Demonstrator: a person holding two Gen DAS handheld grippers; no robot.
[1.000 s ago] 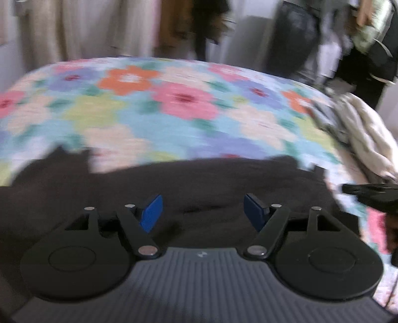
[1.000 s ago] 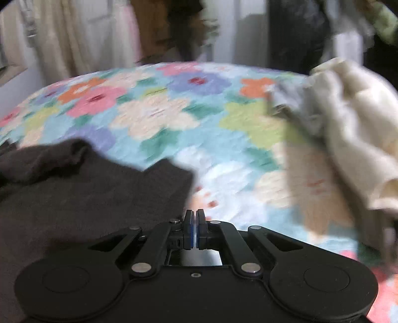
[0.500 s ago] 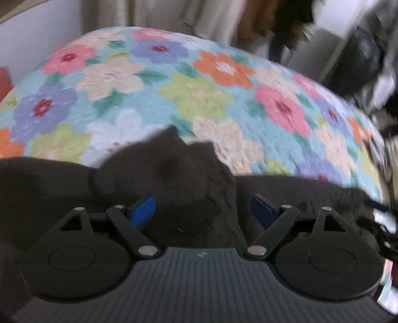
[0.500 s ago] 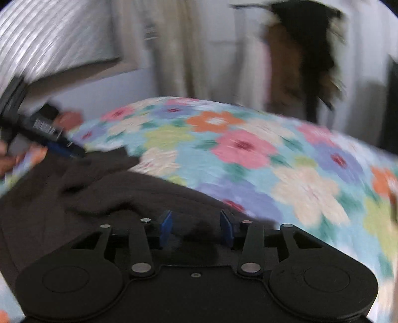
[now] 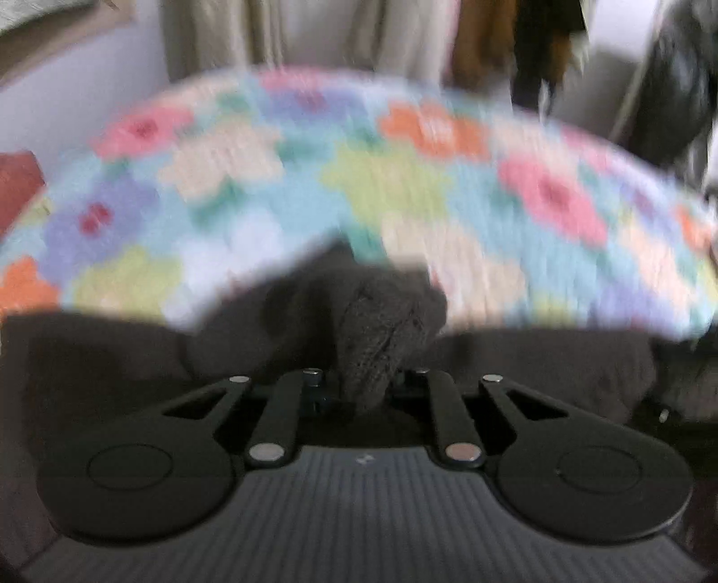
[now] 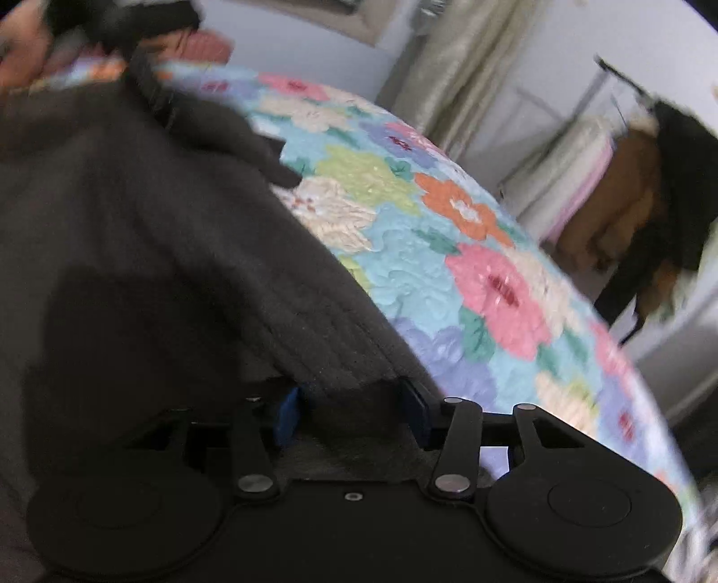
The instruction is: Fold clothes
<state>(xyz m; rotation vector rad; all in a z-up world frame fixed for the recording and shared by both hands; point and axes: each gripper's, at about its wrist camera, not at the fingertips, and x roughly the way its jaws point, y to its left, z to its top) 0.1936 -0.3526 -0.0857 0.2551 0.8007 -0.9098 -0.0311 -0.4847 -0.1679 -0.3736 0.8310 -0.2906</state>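
Note:
A dark brown knit sweater [image 5: 386, 327] lies across the near part of a floral quilt [image 5: 404, 179]. My left gripper [image 5: 363, 390] is shut on a raised bunch of its fabric, which hides the pads. In the right wrist view the same sweater [image 6: 157, 224] covers the left half of the frame, and its ribbed hem runs down between the blue pads [image 6: 287, 412] of my right gripper [image 6: 350, 408]. That gripper is open around the hem. A blurred hand with the other gripper [image 6: 112, 22] shows at the far end of the sweater.
The quilt [image 6: 471, 269] stretches bare to the right of the sweater. Beige curtains [image 6: 448, 67] and hanging dark and brown garments [image 6: 650, 179] stand past the bed's far edge. A dark red object [image 5: 18, 188] sits at the left edge.
My left gripper has shut on a bunch of the sweater. My right gripper, shut a second ago, opened and moved left until the sweater's hem lay between its pads.

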